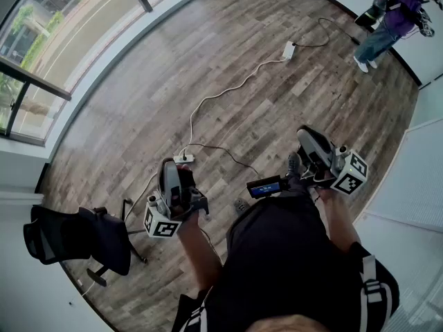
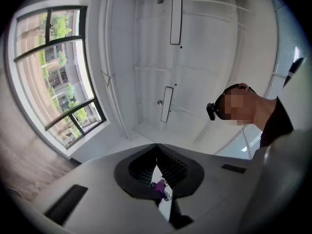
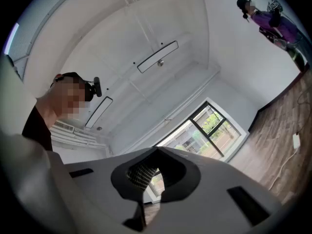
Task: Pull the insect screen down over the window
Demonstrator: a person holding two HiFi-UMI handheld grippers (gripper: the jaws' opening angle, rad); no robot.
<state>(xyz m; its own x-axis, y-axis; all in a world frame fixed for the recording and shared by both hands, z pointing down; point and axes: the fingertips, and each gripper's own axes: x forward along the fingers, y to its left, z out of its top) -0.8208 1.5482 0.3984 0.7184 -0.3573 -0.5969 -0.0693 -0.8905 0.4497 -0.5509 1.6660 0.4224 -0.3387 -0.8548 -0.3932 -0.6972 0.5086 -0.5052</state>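
Observation:
The window (image 1: 62,26) with dark frames runs along the far left wall, well away from both grippers. It also shows in the left gripper view as the window (image 2: 53,77) and in the right gripper view as the window (image 3: 204,128). I cannot make out an insect screen in any view. My left gripper (image 1: 168,166) is held close to the body, tilted upward, jaws shut with nothing between them (image 2: 157,146). My right gripper (image 1: 309,135) is held the same way at the right, its jaws closed and empty (image 3: 157,150).
A black office chair (image 1: 76,237) stands at the lower left. A power strip (image 1: 183,159) and white cable (image 1: 228,88) lie across the wooden floor. Another person (image 1: 394,16) in purple stands at the far right wall. Ceiling light panels (image 2: 175,13) show overhead.

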